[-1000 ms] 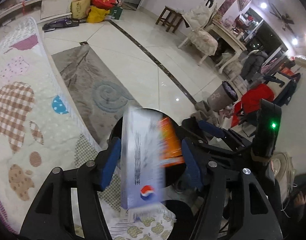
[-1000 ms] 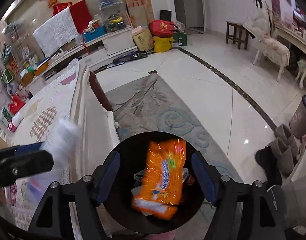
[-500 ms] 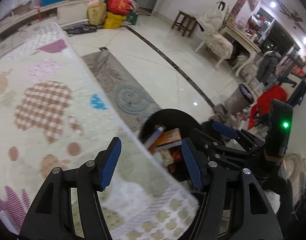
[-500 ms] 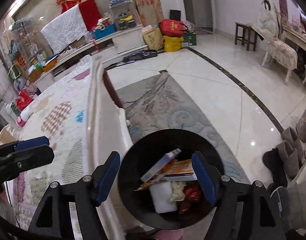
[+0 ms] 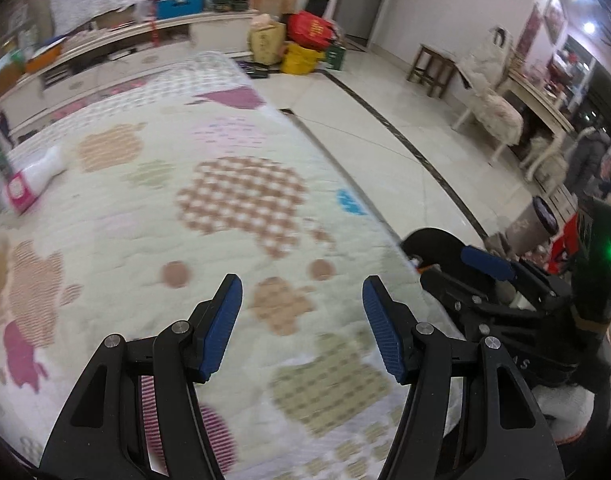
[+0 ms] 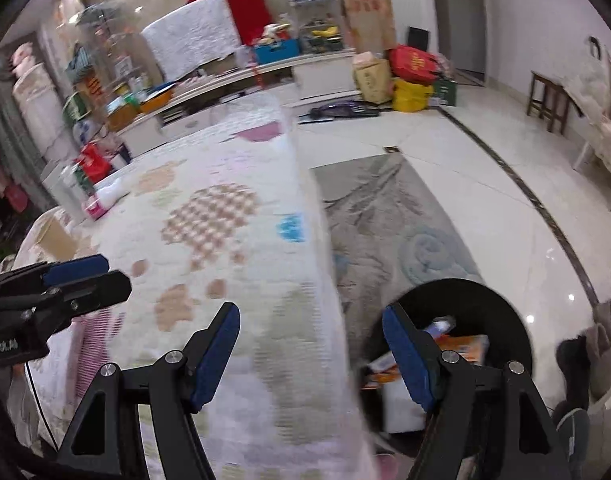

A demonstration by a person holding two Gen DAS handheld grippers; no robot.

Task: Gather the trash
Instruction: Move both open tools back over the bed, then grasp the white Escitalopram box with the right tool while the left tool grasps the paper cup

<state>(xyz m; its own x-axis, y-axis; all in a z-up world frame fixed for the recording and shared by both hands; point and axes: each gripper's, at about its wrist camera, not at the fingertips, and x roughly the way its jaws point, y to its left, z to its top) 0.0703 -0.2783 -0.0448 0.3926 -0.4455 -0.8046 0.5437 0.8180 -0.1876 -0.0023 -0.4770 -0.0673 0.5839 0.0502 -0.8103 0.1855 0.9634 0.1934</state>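
**A:** Checking both wrist views: the left hand-held gripper [image 5: 301,300] has its blue pads spread apart with nothing between them, only the patterned bed cover [image 5: 233,200] below. Anyone see it differently?

**B:** Nope, same here. The right hand-held gripper [image 6: 311,330] is spread too and empty. Its left pad sits over the edge of the bed, its right pad over the black bin [image 6: 481,300].

**A:** So where's the trash?

**B:** In the bin, down on the floor just past the right pad of the right hand-held gripper. You can see an orange packet [image 6: 467,346] and a white box [image 6: 401,408] inside, with a few other bits too blurry to name. From the left view only the bin's rim peeks out behind the other hand-held gripper, off to the right.

**A:** Anything on the bed?

**B:** A white bottle with a pink label [image 5: 29,180] lies on its side, far ahead and to the left of the left hand-held gripper, well apart from both. A grey rug [image 6: 389,216] lies on the floor ahead of the bin.
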